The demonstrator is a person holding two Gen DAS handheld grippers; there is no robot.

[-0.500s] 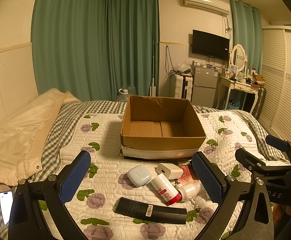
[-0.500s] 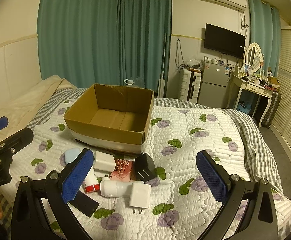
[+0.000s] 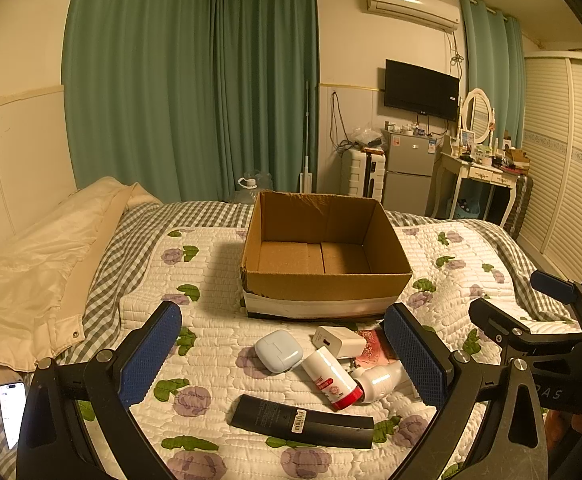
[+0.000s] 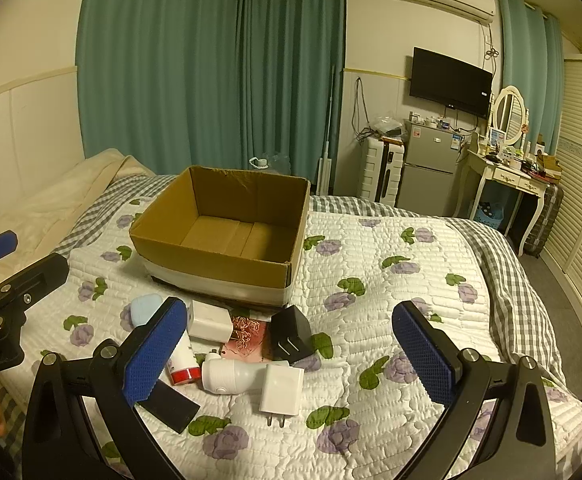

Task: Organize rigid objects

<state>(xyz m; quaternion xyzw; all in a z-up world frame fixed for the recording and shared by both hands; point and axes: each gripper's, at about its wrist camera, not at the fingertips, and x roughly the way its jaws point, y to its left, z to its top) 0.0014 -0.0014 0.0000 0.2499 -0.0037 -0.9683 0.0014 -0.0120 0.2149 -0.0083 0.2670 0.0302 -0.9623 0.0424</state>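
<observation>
Both grippers idle above the quilt, angled down at the clutter. Left gripper (image 3: 281, 342): jaws wide apart, nothing between the pads. Right gripper (image 4: 291, 340): same, wide apart, empty.

Task items all lie on the quilt (image 4: 371, 240) just in front of the box (image 3: 323, 280); box empty, open top, pale band round its base. Pile, tight cluster: earbud case (image 3: 279, 350), white charger (image 3: 341, 340), red-cap tube (image 3: 333, 380), white bottle (image 3: 379, 380), black bar (image 3: 303, 422), pink card (image 4: 247, 338), black plug (image 4: 291, 334), pronged adapter (image 4: 281, 390).

Step, judged: first pick not yet made. To do well:
- Start at pile edges. Adapter is nearest the right gripper; black bar and case suit the left.
- Bar: grip across its narrow width, near mid-length, or it will tip.
- Tube and bottle touch and look likely to roll; close pads square across the body, not the cap.
- Quilt is soft, so come down low enough that pads straddle the item w/o snagging fabric.
- Lower into the box; don't drop from the rim.

Writing: partial "oot.AI" on left tool seen in right view; "AS" on right tool in left view. Barcode sticker on bar, tube label red print, unreadable. Phone (image 3: 11, 412) at bed edge, screen lit, illegible.
</observation>
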